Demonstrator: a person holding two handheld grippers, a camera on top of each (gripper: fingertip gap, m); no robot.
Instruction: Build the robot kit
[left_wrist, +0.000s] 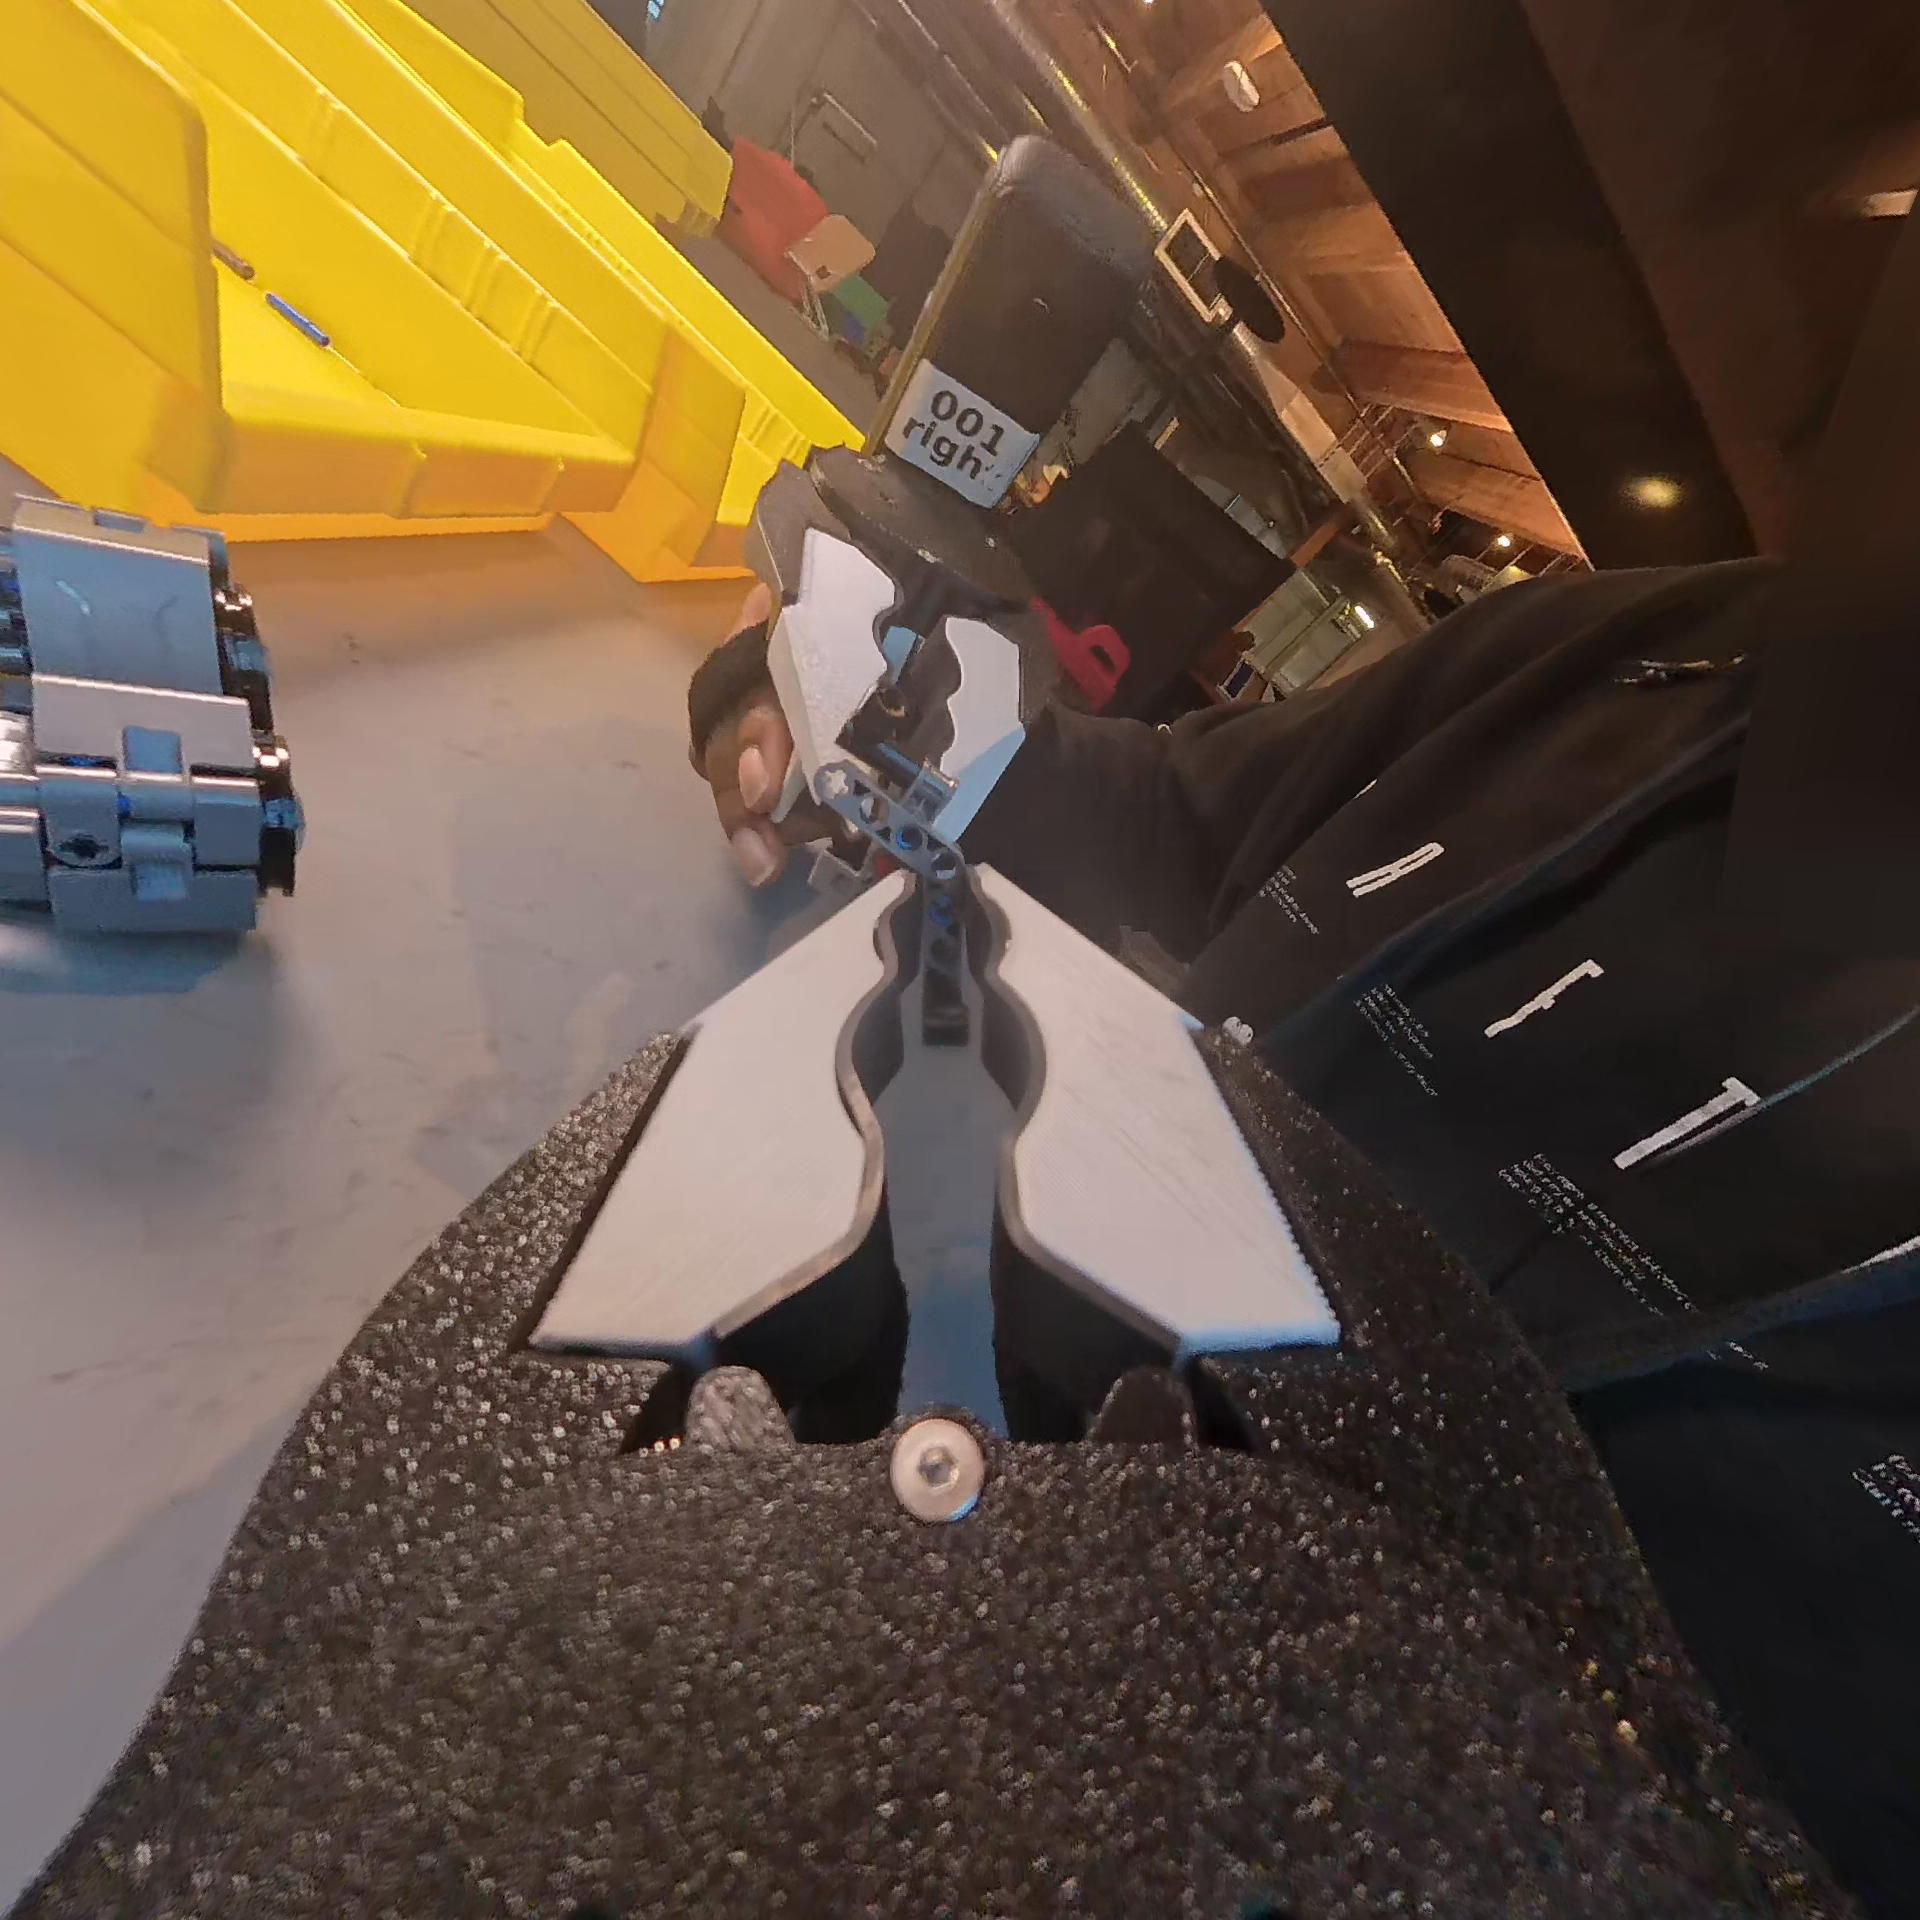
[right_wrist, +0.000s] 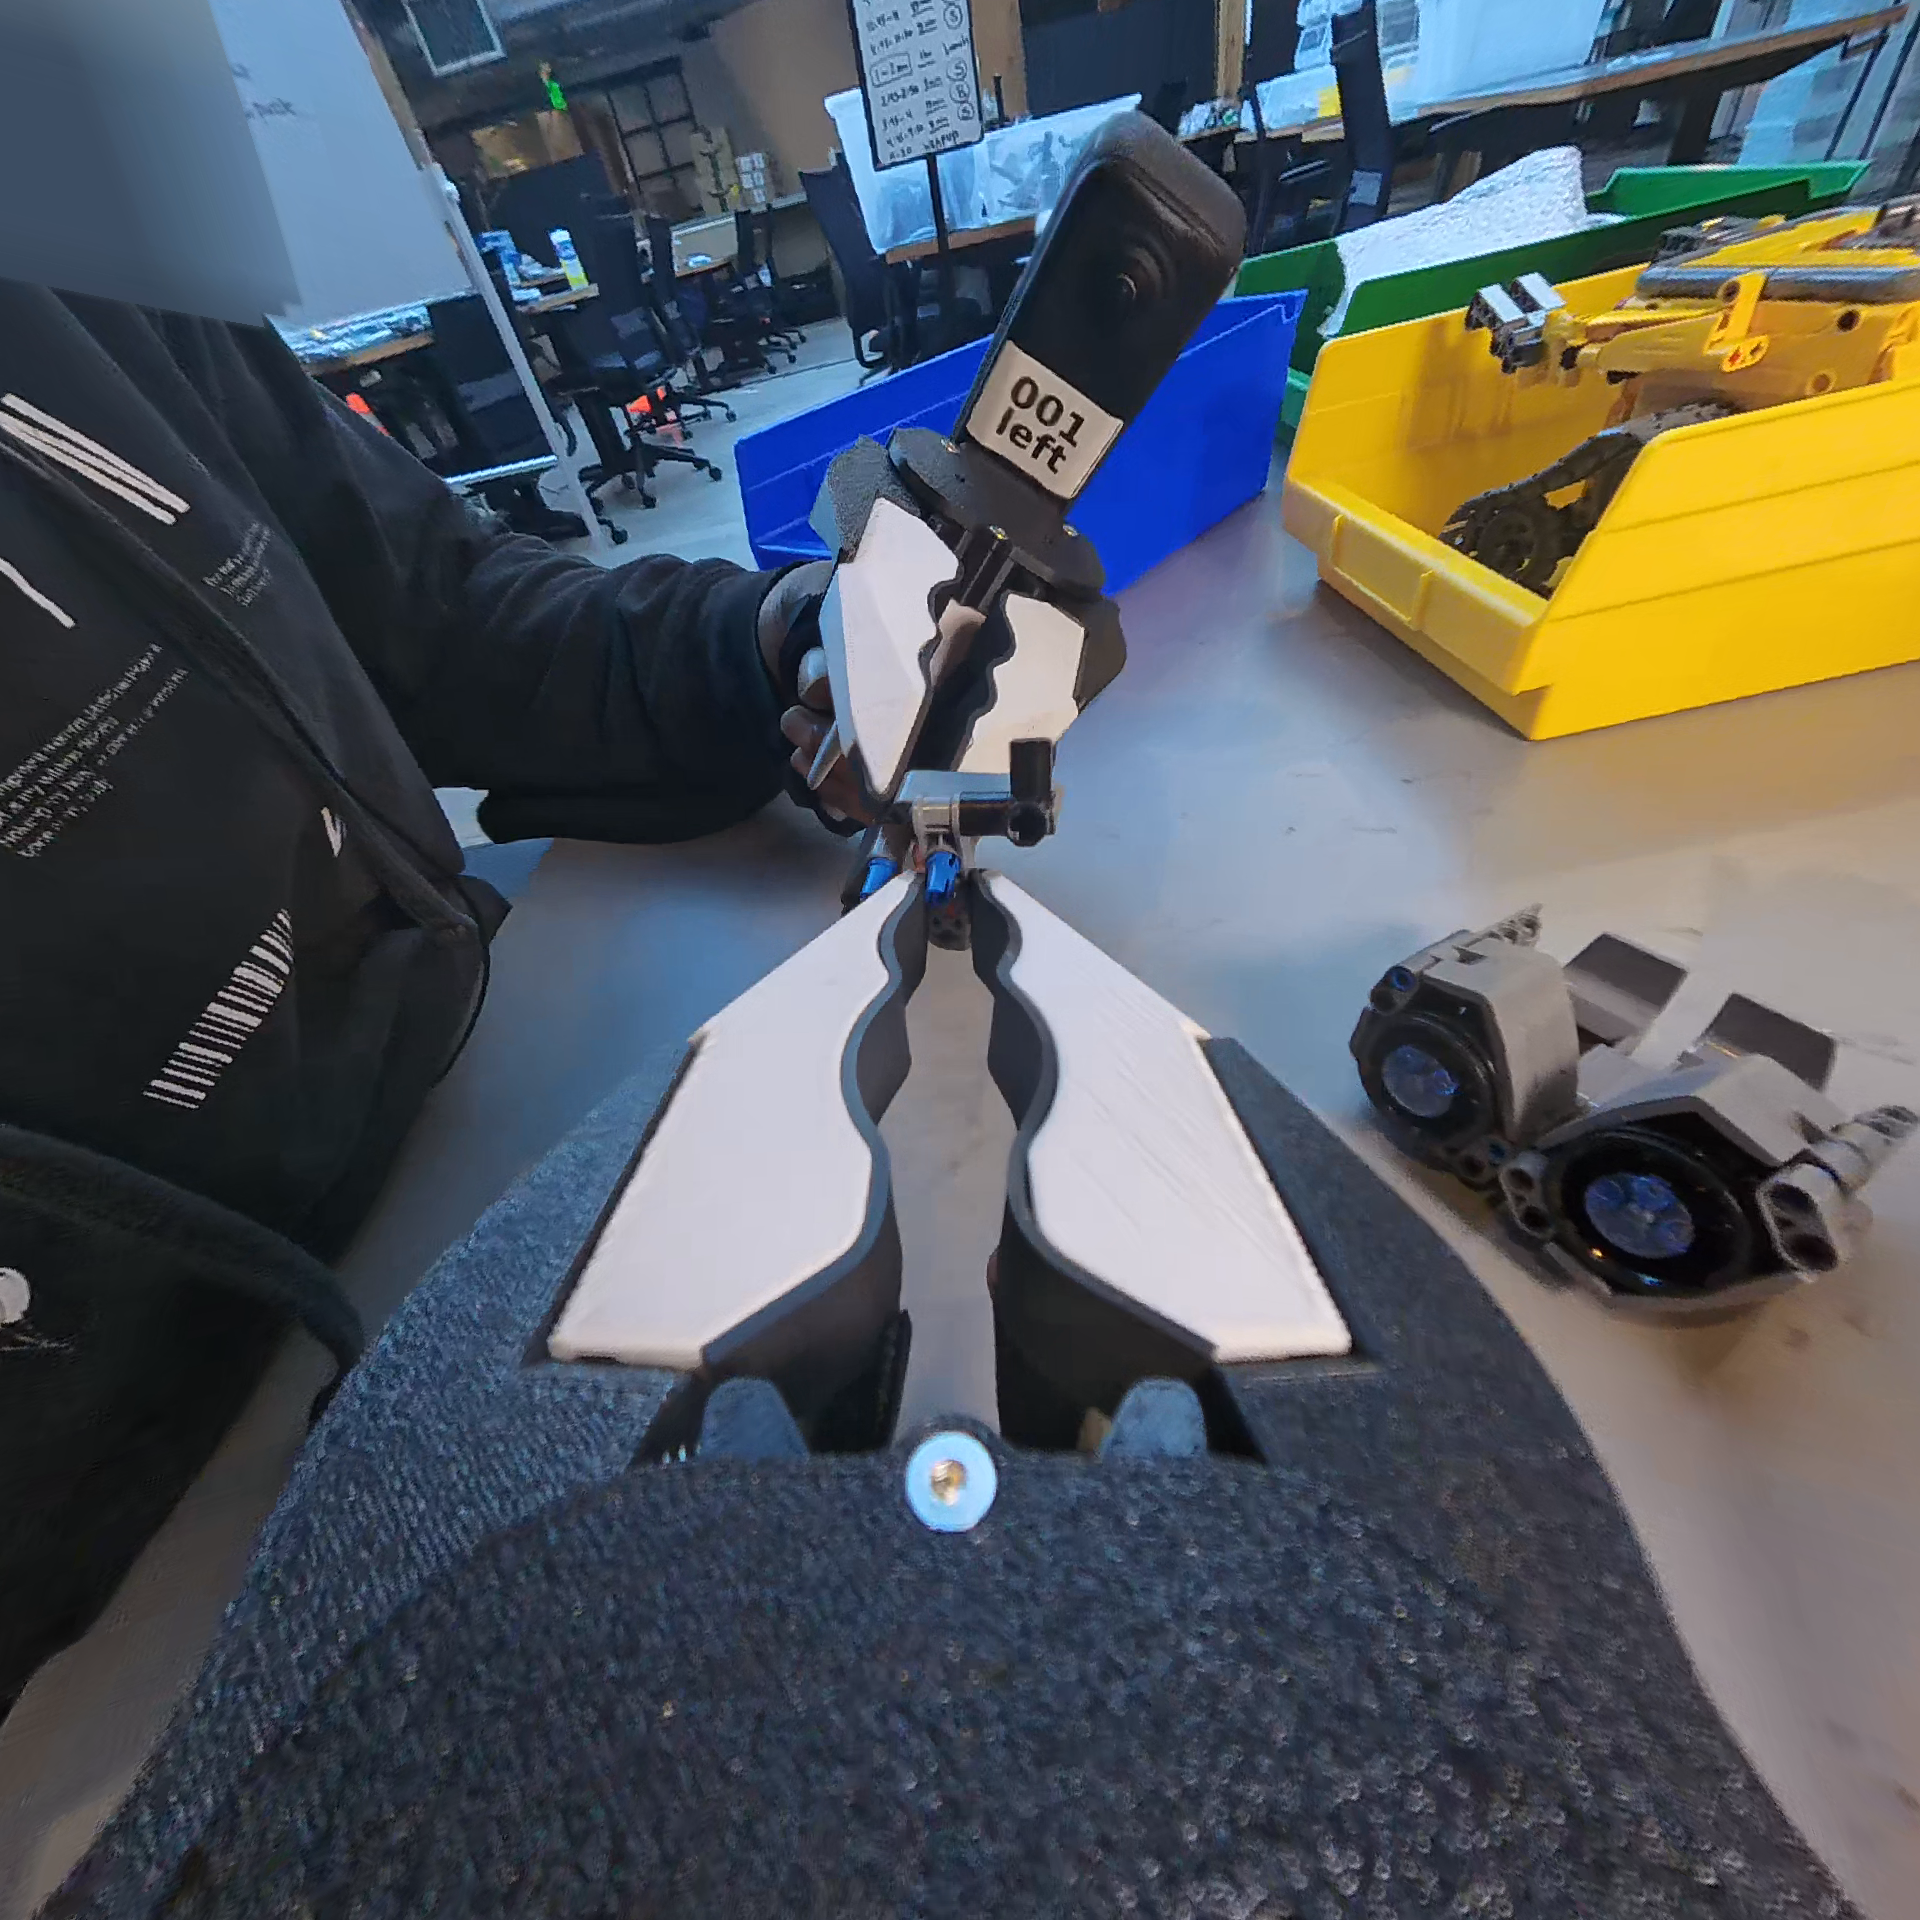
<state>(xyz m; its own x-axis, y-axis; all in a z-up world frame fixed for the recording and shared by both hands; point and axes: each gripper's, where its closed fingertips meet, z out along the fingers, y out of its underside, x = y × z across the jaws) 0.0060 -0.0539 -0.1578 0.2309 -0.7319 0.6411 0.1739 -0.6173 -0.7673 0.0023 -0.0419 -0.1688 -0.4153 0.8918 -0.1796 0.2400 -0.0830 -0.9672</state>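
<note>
Our left gripper (left_wrist: 940, 894) pinches a black beam (left_wrist: 943, 961) at its tips; our right gripper (right_wrist: 948, 894) clamps the same small brick assembly (right_wrist: 961, 821) from the opposite side. Right of that, a grey wheeled module (right_wrist: 1600, 1122) lies on the table (right_wrist: 1299, 831), yellow bin (right_wrist: 1621, 623) beyond.

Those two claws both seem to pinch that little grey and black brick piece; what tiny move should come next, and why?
Probably ease the right claw gently away from the left claw: each is shut on one end of the small brick assembly, held above the table, so a gentle pull might part it.
</note>
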